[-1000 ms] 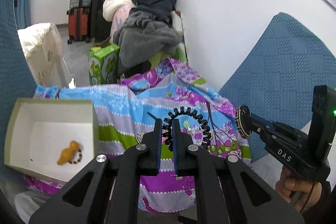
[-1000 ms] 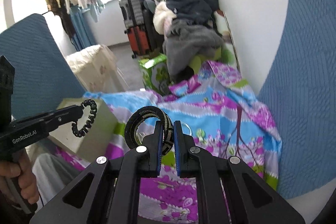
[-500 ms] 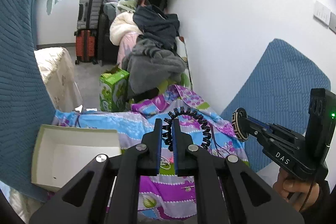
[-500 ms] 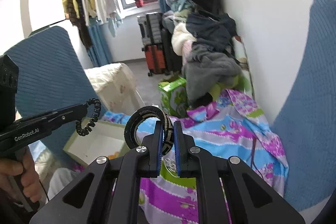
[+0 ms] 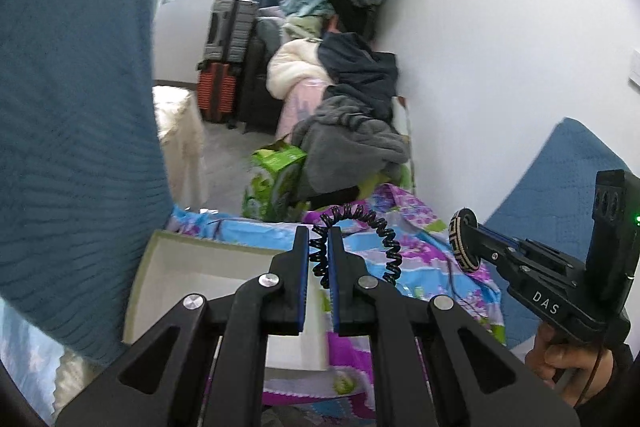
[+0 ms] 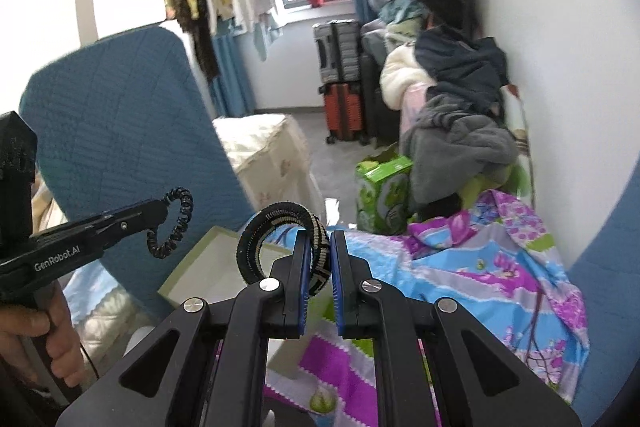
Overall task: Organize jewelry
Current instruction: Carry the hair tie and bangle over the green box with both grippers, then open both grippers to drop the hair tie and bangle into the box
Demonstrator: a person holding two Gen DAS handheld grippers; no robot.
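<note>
Bracelets sat pinched in both our claws: the black coiled band point(image 5: 362, 239) looped up from our left gripper point(image 5: 320, 239), the woven bangle point(image 6: 286, 239) from our right gripper point(image 6: 319, 243), above the white box point(image 5: 208, 267). Only the right view showed our left hand point(image 6: 44, 339).

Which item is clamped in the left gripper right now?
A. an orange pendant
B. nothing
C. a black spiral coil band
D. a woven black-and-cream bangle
C: the left gripper is shut on the coil band; the bangle sits in the right gripper.
</note>
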